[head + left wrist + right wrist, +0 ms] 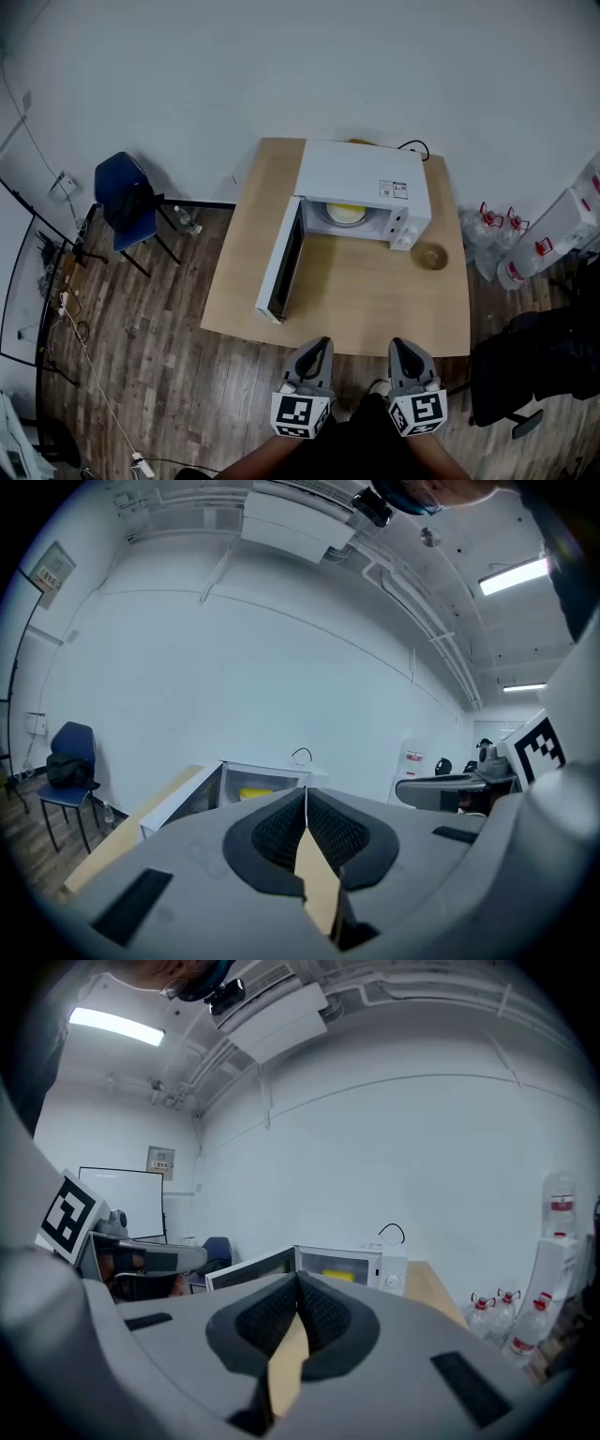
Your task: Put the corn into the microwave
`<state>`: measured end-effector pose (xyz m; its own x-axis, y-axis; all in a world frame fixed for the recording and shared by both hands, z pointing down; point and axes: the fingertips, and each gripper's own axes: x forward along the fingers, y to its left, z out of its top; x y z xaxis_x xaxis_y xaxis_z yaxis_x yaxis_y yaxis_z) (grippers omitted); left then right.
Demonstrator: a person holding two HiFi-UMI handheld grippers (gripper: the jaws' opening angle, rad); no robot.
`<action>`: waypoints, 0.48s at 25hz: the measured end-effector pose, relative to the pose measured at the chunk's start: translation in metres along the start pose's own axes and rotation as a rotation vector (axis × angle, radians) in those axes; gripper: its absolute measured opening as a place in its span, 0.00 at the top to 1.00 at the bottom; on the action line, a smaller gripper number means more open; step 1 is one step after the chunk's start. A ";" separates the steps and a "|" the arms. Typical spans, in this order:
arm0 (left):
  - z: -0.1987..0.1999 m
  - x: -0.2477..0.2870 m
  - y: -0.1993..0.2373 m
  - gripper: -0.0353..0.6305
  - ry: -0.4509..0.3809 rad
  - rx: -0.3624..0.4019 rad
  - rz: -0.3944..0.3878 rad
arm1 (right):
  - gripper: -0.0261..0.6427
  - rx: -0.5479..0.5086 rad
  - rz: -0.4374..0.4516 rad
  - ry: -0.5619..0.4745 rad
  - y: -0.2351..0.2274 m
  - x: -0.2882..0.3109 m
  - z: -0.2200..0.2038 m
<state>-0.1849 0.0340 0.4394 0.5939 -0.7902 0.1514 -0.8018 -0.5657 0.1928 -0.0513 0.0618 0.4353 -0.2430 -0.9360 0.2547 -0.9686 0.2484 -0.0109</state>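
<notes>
The yellow corn (345, 209) lay inside the microwave (364, 176), on a pale round plate (344, 218) in the cooking chamber. The white oven stood at the far side of a light wooden table (375, 305), its door (280, 264) swung wide open to the left and reaching toward the near edge. A small clear glass bowl (431, 256) sat on the table just right of the oven, and a black cable (413, 145) curled behind it.

Both grippers hung off the near edge of the table, well apart from the oven. The left gripper (318, 347) was closed with nothing between its jaws; in its own view the pads met at the tip (306, 795), with the corn (255, 792) visible beyond in the open oven. The right gripper (402, 348) was likewise closed and empty, its jaws together (299, 1280) and the corn (338, 1278) seen past them.

A blue chair (123, 194) stood on the wood floor to the far left, and water bottles (497, 234) were grouped by the wall to the right.
</notes>
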 end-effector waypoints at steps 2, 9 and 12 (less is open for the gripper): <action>0.005 -0.008 -0.001 0.92 -0.017 0.024 0.008 | 0.87 -0.009 0.001 -0.011 0.004 -0.005 0.001; 0.003 -0.027 -0.013 0.92 -0.032 0.042 0.050 | 0.87 -0.036 0.018 -0.032 0.008 -0.030 0.004; 0.008 -0.028 -0.023 0.92 -0.039 0.074 0.049 | 0.87 -0.036 0.011 -0.024 0.003 -0.038 0.002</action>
<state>-0.1833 0.0669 0.4232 0.5517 -0.8252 0.1212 -0.8336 -0.5407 0.1133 -0.0455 0.0978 0.4241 -0.2547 -0.9389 0.2316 -0.9635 0.2667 0.0214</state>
